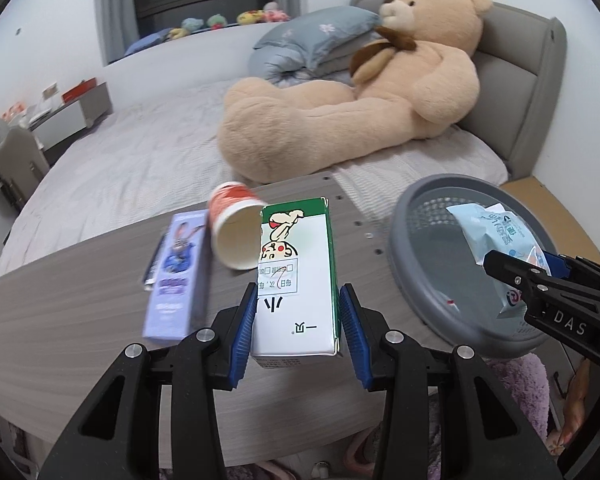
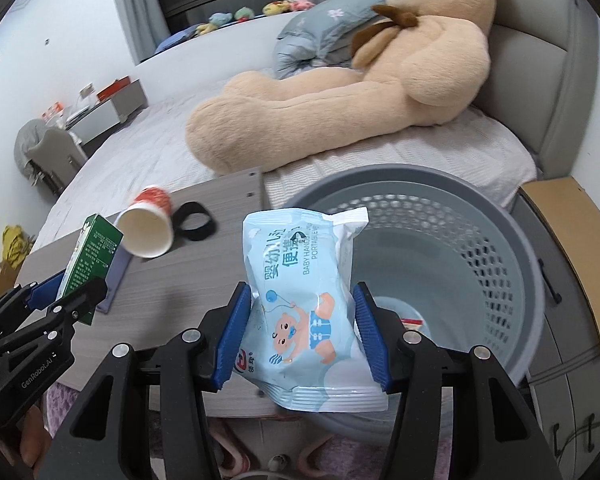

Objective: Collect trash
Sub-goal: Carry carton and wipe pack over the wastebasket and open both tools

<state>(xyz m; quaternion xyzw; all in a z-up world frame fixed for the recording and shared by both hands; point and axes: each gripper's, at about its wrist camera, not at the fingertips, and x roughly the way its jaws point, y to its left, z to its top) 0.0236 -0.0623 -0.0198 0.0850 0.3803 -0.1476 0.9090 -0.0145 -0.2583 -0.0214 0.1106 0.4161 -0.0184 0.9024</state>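
Both grippers are working at once. The left gripper [image 1: 297, 322] is clamping the green-and-white carton [image 1: 295, 276] across its 2 long sides and holding it tilted above the near part of the table [image 1: 59, 320]. The right gripper [image 2: 300, 332] is squeezing the blue wipes pack [image 2: 304, 300] at its lower half; the pack is hanging at the near-left rim of the grey basket [image 2: 480, 280], its top leaning over the opening.

Remaining on the table: the paper cup [image 1: 235, 232], lying on its side with mouth toward the camera, the purple box [image 1: 175, 276] just left of it, and a black band [image 2: 193, 220] on the far side of the cup.

Judgement: the step in hand is the drop of the wipes pack. To do it well, the right gripper should be carrying the pack further right, fully inside the rim, before letting go; the pack is soft and is bulging between the pads, so it may cling or flop onto the rim. The carton should be following only once the right gripper is leaving the opening, since the 2 tools are crowding near the basket.
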